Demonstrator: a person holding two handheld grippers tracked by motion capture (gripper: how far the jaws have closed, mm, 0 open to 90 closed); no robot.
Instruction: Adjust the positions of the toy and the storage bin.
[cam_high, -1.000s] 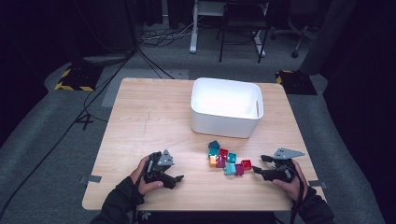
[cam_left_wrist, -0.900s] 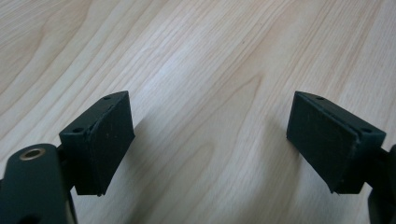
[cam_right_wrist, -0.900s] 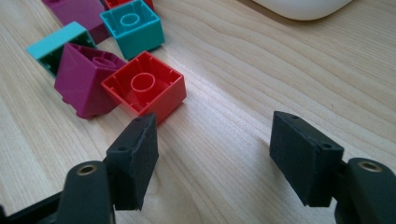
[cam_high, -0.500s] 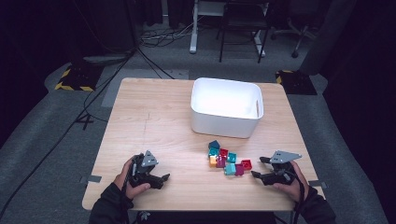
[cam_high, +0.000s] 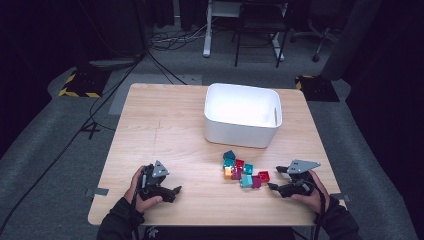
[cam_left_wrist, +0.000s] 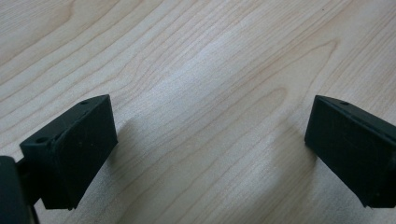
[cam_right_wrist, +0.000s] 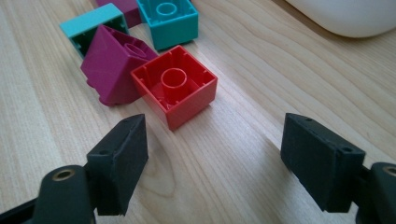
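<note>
Right gripper view is showing the right gripper (cam_right_wrist: 212, 154), its jaws having just been opening with nothing between them, facing the red block (cam_right_wrist: 175, 84): light, rigid, slick plastic, best pinched across flat opposite sides.

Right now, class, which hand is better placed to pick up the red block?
The right. Its tongs stand open just short of the red block; the left tongs face bare table, away from the pile.

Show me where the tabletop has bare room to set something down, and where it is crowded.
Free: the table left of the white bin, down to the left gripper, and the strip between that gripper and the bricks. Crowded: between the bin's front wall and the right gripper, where the bricks cluster.
</note>
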